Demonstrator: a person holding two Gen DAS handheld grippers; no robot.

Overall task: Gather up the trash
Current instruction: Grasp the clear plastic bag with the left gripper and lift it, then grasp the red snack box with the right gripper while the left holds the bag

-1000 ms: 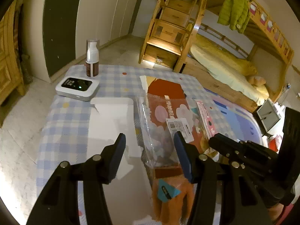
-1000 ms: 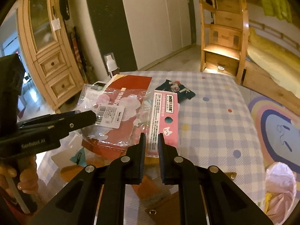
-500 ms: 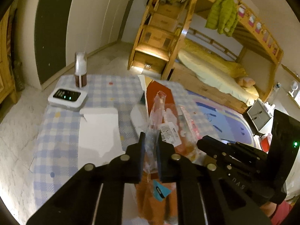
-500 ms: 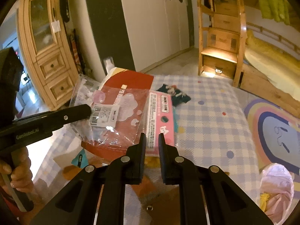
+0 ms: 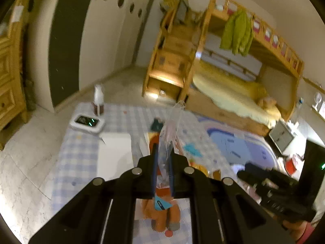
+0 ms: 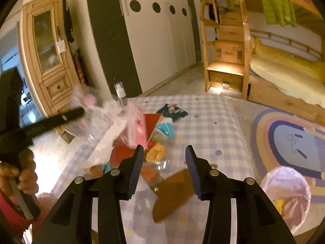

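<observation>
My left gripper (image 5: 163, 158) is shut on a clear plastic wrapper (image 5: 171, 126) and holds it up above the checked table (image 5: 81, 148). The wrapper (image 6: 95, 105) shows blurred at the left of the right wrist view, with the left gripper's fingers (image 6: 67, 117) on it. My right gripper (image 6: 163, 156) is open and empty above a pile of trash: a pink packet (image 6: 138, 130), red card (image 6: 151, 120), a teal piece (image 6: 166, 129), a yellow piece (image 6: 155, 152) and a dark snack bag (image 6: 172, 110). An orange wrapper (image 5: 162, 213) lies under the left gripper.
A bin with a pink bag (image 6: 288, 195) stands on the floor at the right. A spray bottle (image 5: 98, 101), a white device (image 5: 87, 122) and a white sheet (image 5: 113, 154) are on the table. A brown piece (image 6: 174, 195) lies near the front. A bunk bed (image 5: 233, 77) stands behind.
My left gripper has shut on the clear wrapper and lifted it off the pile. My right gripper has opened and let go of the pink packet.
</observation>
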